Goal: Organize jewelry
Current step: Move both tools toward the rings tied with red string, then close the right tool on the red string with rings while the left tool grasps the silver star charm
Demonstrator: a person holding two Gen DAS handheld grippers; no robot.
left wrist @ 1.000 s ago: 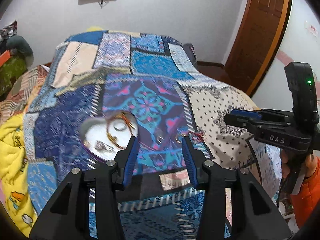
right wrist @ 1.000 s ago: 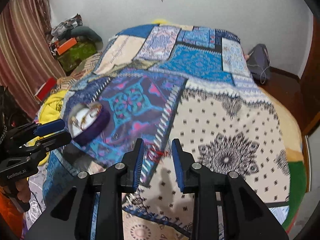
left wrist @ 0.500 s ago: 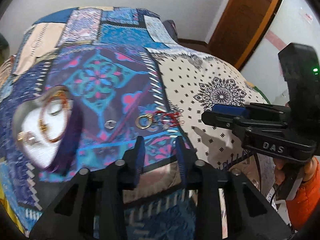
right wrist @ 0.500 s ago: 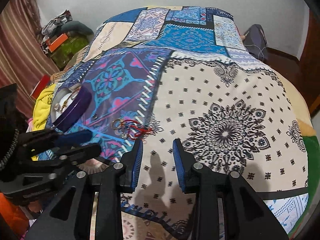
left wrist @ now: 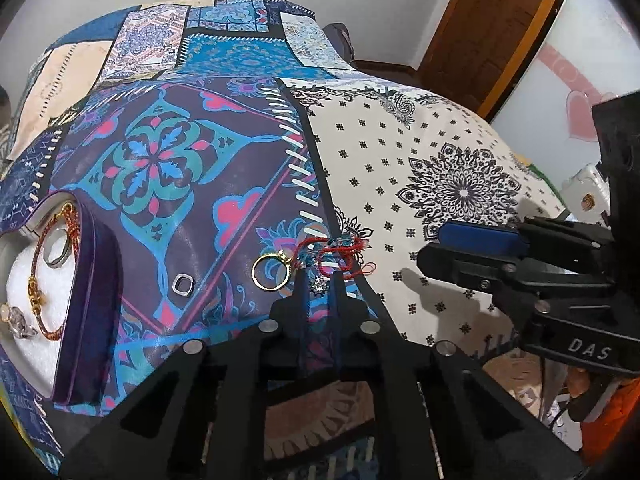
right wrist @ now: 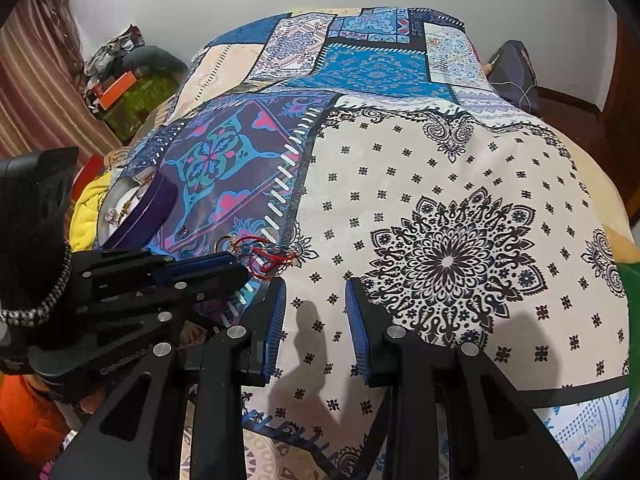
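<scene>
My left gripper nearly pinches the small silver charm beside the gold ring; I'd close gently, avoiding the red cord. My right gripper hangs spread.

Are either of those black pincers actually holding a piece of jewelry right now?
No. The left gripper has a small sparkly stud between its narrowed fingers, not yet clamped. The right gripper is open over bare bedspread.

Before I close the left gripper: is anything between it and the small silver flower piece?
Nothing visible. The flower piece lies between the left gripper's open fingers. The red cord bracelet lies just beyond it, the gold ring just left.
</scene>
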